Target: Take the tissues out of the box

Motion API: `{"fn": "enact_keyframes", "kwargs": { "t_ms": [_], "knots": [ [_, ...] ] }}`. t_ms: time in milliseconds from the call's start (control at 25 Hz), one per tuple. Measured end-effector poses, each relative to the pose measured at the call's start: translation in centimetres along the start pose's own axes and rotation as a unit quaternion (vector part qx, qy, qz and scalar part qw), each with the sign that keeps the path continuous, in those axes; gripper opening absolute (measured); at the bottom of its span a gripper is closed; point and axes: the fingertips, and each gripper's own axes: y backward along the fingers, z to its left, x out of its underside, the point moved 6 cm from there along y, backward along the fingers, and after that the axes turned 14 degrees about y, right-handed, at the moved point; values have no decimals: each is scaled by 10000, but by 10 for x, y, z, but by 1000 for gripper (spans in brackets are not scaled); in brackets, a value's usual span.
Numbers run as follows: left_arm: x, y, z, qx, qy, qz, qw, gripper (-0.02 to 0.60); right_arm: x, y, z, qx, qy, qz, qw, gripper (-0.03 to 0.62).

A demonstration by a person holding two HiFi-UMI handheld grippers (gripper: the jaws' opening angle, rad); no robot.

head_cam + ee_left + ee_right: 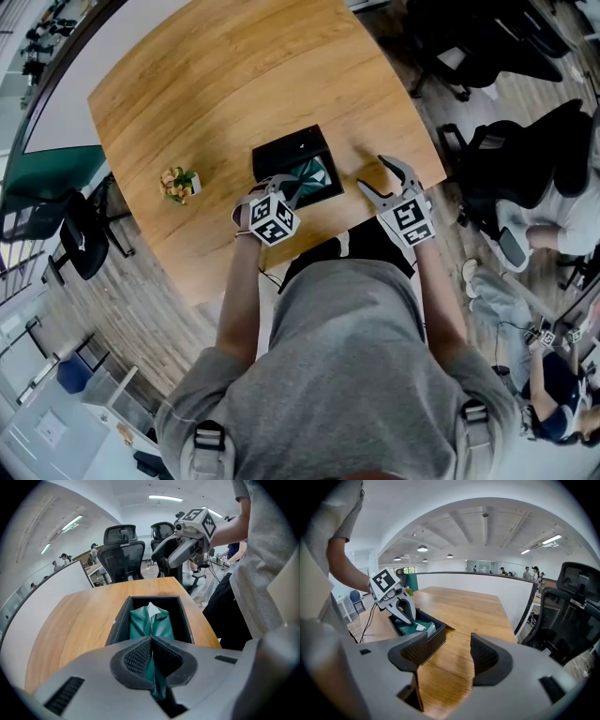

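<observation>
Left gripper [151, 641] is pinching the tissue pack's [161, 625] near end, pack runs toward 12 o'clock in the box [185, 618]; right gripper [449, 656] sits spread at 3.

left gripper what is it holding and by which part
The left gripper is shut on the tissue pack in the black box, pinching a raised fold of its green wrapper. The right gripper is open and empty.

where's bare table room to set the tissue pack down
Bare: the far half of the table, beyond the box and small plant. Crowded: the near edge, left tool shut on the tissue pack, right tool beside the box.
</observation>
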Motion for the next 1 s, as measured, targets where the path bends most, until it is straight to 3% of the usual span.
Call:
{"fn": "enact_keyframes", "kwargs": {
  "t_ms": [1000],
  "knots": [
    [-16, 43, -11, -315, -120, -357, 9988, 23, -8, 26, 12, 250, 6, -235, 9994, 298]
  ]
}}
